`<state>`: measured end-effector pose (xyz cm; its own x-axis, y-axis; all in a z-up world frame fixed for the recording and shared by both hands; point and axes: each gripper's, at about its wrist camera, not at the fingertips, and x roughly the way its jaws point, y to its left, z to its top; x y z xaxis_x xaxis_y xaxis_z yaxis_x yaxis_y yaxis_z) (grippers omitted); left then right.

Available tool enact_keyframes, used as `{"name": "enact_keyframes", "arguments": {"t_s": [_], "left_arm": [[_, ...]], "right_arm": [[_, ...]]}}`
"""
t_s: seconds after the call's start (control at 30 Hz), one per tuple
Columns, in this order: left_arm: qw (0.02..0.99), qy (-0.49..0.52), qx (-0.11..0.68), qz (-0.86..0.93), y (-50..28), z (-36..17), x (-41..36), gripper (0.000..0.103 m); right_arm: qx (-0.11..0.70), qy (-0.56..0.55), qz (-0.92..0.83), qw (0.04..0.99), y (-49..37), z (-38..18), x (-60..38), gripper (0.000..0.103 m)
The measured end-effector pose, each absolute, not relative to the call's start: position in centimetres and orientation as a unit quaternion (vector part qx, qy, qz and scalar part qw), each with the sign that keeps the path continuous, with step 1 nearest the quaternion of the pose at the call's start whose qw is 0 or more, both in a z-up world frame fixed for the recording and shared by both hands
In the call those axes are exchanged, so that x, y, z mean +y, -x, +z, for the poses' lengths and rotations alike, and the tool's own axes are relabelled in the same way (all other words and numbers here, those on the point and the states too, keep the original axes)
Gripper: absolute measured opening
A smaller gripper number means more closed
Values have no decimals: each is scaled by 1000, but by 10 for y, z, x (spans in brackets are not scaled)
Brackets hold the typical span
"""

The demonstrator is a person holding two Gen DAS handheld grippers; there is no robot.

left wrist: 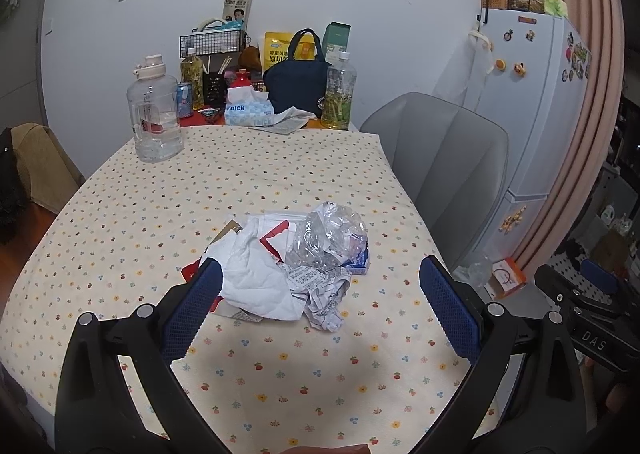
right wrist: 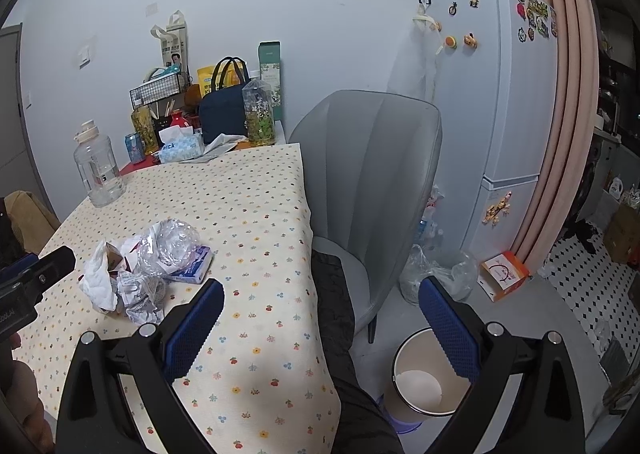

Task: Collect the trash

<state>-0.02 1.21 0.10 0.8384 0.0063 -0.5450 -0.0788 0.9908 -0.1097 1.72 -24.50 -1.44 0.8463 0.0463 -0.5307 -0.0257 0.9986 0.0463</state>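
A pile of trash lies on the flower-print tablecloth: white crumpled paper, a crushed clear plastic bottle, a printed receipt and a small blue carton. My left gripper is open just above the near side of the pile, its left finger beside the white paper. My right gripper is open over the table's right edge, right of the pile. A white trash bin stands on the floor below the right gripper.
A grey chair stands at the table's right side. A big clear water jug, bottles, a tissue box and a navy bag crowd the far end. A fridge, plastic bags and an orange box are beyond the chair.
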Motion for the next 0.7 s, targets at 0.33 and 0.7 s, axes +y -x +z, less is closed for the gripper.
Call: {"name": "enact_keyframes", "arguments": {"t_s": [0.33,0.7], "left_arm": [[957,66,281,22,1,3,13,98],[957,67,280,22,1,3,13,98]], "right_arm": [[277,-20,18,961,-18,-14,-246,95],[272,-23,20,962,-17,-14,-246,95]]}}
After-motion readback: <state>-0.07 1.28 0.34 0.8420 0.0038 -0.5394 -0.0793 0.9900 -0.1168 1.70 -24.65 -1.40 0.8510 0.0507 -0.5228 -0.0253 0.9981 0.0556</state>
